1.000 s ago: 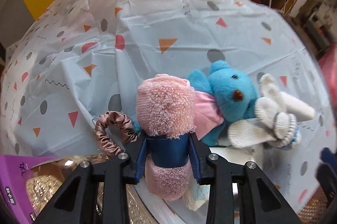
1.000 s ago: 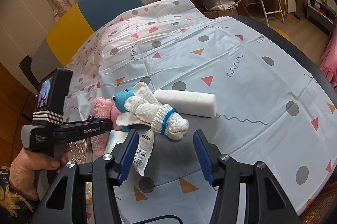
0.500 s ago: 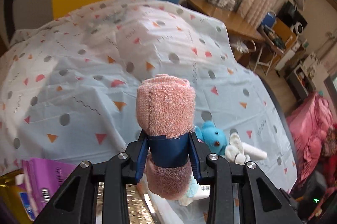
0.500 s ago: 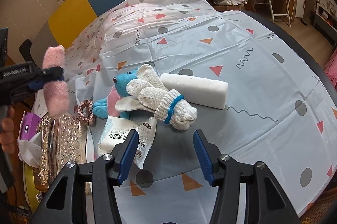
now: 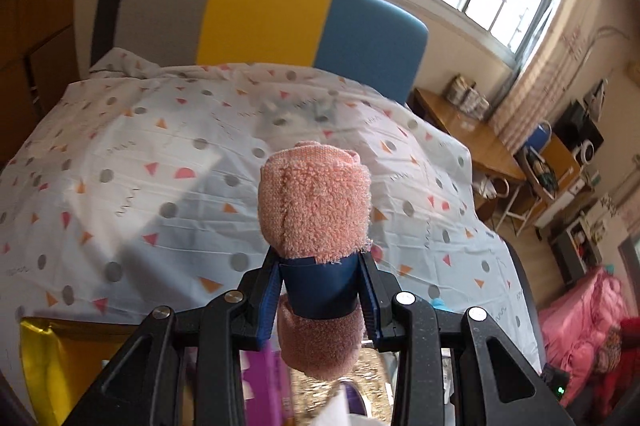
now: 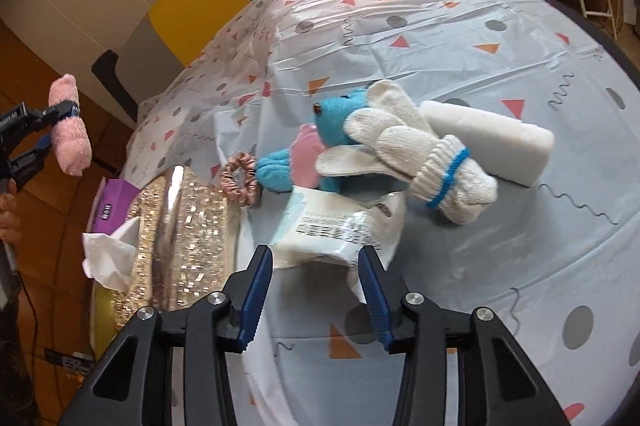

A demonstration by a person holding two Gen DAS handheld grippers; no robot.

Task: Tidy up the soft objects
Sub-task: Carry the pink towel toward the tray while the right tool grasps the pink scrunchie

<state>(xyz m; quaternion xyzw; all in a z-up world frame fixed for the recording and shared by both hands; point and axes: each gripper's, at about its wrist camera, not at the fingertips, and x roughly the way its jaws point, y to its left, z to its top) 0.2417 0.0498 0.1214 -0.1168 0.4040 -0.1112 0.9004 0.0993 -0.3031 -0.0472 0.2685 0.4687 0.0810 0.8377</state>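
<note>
**Pink roll lifted clear while the other tongs line up on the wipes packet**

The left tongs (image 5: 318, 296) are clenched on the pink towel roll (image 5: 314, 204), gripping it across the dark blue band around its middle. The roll is held in the air, off the near left edge of the surface (image 6: 500, 234) and well apart from the remaining pile. Its long axis runs along the line the tongs point, one fluffy end sticking out ahead of the pads and the other hanging back beneath them; in the right wrist view it reads as near upright, slightly tilted.

The right tongs (image 6: 316, 290) are released: their jaws have just been closing in, with the near end of the white wipes packet (image 6: 336, 226) between the pads, which do not yet seem to press on it. The packet lies flat near the left edge, beside the glittery gold container (image 6: 184, 238).

Judged from this, the step in hand is carrying the roll off to be put away, probably in that container. Next the roll needs lowering over the opening and letting go, end first or laid on its side. The blue plush toy (image 6: 340, 114), white knit gloves (image 6: 432, 154), pink scrunchie (image 6: 240, 178) and white block (image 6: 492, 142) remain unsorted.
</note>
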